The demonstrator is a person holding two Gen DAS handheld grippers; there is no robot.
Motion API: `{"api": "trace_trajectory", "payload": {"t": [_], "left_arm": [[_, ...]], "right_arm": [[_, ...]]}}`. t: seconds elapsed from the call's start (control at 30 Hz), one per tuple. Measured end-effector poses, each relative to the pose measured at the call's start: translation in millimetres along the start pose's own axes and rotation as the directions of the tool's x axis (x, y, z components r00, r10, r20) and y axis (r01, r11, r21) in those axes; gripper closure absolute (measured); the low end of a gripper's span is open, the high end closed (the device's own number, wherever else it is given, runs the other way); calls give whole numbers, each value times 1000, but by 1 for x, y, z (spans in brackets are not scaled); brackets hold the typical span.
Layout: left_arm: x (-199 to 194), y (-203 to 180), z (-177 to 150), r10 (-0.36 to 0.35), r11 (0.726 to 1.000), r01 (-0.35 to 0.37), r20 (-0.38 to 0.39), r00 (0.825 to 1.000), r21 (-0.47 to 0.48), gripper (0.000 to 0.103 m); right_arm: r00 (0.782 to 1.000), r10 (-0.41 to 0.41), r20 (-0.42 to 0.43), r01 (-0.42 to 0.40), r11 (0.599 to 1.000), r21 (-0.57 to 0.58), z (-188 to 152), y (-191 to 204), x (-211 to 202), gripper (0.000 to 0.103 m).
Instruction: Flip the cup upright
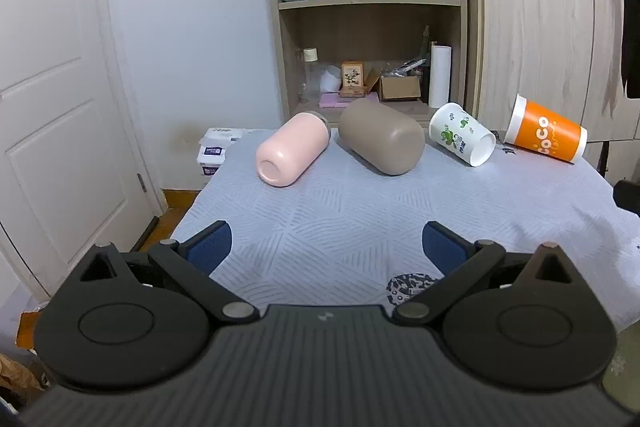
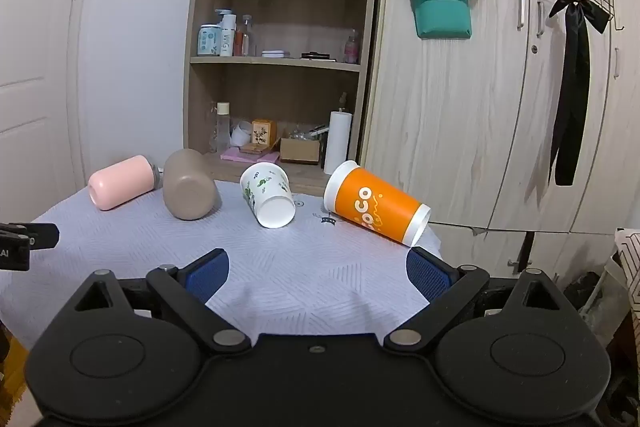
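Left wrist view is showing four cups lying on their sides on the pale patterned tablecloth [image 1: 340, 219], so nothing appears righted yet and all the flipping is remaining. Taking the brown cup [image 1: 382, 135] as landmark, the pink cup [image 1: 290, 149] is lying just left of it, the white floral paper cup [image 1: 462, 133] to its right, the orange paper cup [image 1: 546, 133] farthest right. Left gripper [image 1: 326, 251] and right gripper [image 2: 318, 277] are both hanging wide open, holding nothing, well short of the cups; nothing seems to be blocking them, though the shelf unit [image 1: 370, 1] is standing close behind
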State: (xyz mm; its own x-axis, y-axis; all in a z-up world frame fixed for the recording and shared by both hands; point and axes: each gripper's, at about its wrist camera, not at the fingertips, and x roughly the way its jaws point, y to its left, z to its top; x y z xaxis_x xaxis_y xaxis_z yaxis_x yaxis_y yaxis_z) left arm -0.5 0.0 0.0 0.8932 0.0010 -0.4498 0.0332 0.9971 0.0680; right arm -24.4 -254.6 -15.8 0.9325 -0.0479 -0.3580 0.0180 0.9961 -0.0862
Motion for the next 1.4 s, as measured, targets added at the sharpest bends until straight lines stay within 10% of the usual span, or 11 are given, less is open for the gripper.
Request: {"api": "trace_trajectory", "payload": {"t": [1.4], "left_arm": [[1, 22, -6, -64, 994, 63, -8, 998, -88, 0]], "right_arm": [[1000, 2, -9, -2, 999, -39, -2, 9, 0, 4]]}}
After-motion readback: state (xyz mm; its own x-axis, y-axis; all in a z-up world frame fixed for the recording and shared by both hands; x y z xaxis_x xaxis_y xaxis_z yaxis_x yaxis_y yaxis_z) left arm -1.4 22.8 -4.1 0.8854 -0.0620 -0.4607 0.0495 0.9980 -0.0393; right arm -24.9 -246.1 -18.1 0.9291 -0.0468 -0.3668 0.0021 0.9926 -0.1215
